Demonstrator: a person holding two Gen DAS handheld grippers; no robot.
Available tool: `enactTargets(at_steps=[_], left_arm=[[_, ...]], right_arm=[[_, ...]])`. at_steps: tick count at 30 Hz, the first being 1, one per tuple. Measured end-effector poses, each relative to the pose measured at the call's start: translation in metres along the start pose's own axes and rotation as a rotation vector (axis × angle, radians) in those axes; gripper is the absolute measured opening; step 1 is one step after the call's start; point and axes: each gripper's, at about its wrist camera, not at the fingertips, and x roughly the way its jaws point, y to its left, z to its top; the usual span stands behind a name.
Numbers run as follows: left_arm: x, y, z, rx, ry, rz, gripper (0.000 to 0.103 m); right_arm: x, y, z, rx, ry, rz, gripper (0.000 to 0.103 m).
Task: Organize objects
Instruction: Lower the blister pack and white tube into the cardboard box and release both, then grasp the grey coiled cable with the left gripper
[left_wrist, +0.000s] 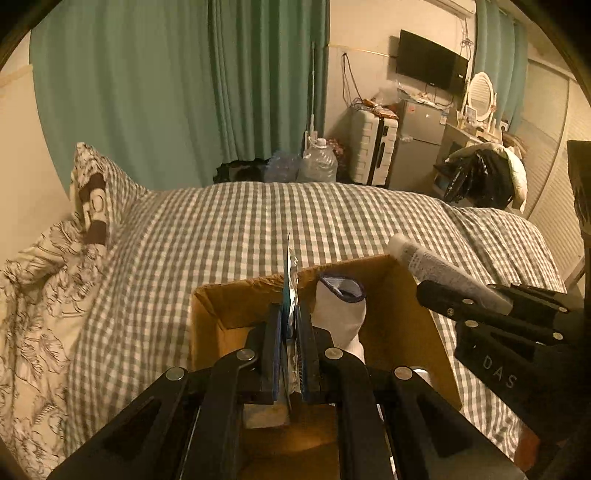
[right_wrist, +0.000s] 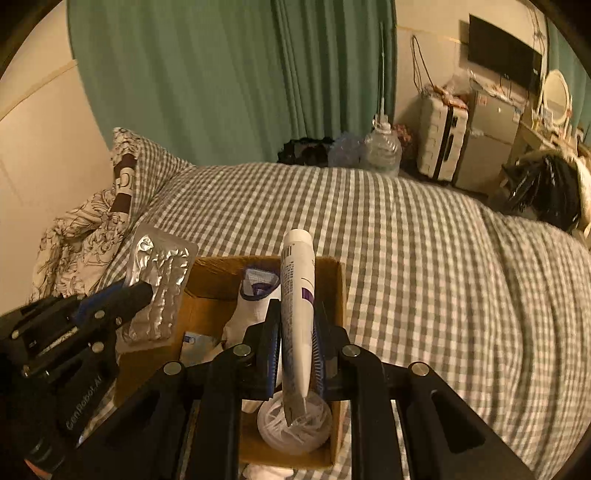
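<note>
My left gripper (left_wrist: 290, 314) is shut on a silver foil blister pack (left_wrist: 290, 291), seen edge-on here and flat in the right wrist view (right_wrist: 159, 288), held over the left side of an open cardboard box (left_wrist: 236, 295). My right gripper (right_wrist: 295, 317) is shut on a white tube (right_wrist: 297, 295) with a purple label, held over the box (right_wrist: 332, 280); the tube also shows in the left wrist view (left_wrist: 443, 273). Inside the box lie a white sock (right_wrist: 255, 302) with a dark cuff and a round white container (right_wrist: 295, 424).
The box rests on a bed with a grey-and-white checked cover (right_wrist: 424, 258). A floral duvet and pillow (left_wrist: 44, 266) lie at the left. Beyond the bed are green curtains, water jugs (left_wrist: 317, 162), a suitcase (left_wrist: 373, 147), a small fridge and a wall TV.
</note>
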Motion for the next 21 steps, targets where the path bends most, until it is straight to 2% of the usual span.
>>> enactTargets(at_steps=[3, 4, 6, 7, 8, 13, 16, 18, 21], left_arm=[[0.0, 0.002, -0.001, 0.004, 0.012, -0.003, 0.01], [-0.002, 0.003, -0.001, 0.005, 0.018, 0.0, 0.013], [-0.01, 0.004, -0.001, 0.004, 0.028, 0.013, 0.035], [-0.015, 0.004, -0.001, -0.002, 0.028, 0.032, 0.06], [-0.024, 0.007, 0.0, -0.011, 0.016, 0.048, 0.071], [-0.082, 0.018, 0.004, -0.026, -0.055, 0.054, 0.072], [-0.123, 0.022, 0.005, -0.027, -0.103, 0.062, 0.076], [-0.153, 0.025, 0.004, -0.029, -0.141, 0.061, 0.079], [-0.194, 0.028, -0.002, -0.046, -0.194, 0.068, 0.09]], right_arm=[[-0.001, -0.001, -0.001, -0.001, 0.004, -0.011, 0.016], [-0.005, 0.0, -0.001, -0.008, -0.003, -0.02, 0.017], [-0.019, 0.001, -0.001, -0.01, -0.023, -0.04, 0.028], [-0.026, 0.002, 0.001, -0.005, -0.032, -0.044, 0.037], [-0.038, 0.001, 0.003, 0.007, -0.049, -0.047, 0.04], [-0.092, 0.015, 0.009, -0.014, -0.103, -0.078, 0.042], [-0.135, 0.031, 0.008, -0.046, -0.154, -0.09, 0.05], [-0.167, 0.044, 0.004, -0.065, -0.2, -0.075, 0.051], [-0.212, 0.059, -0.002, -0.092, -0.26, -0.065, 0.054]])
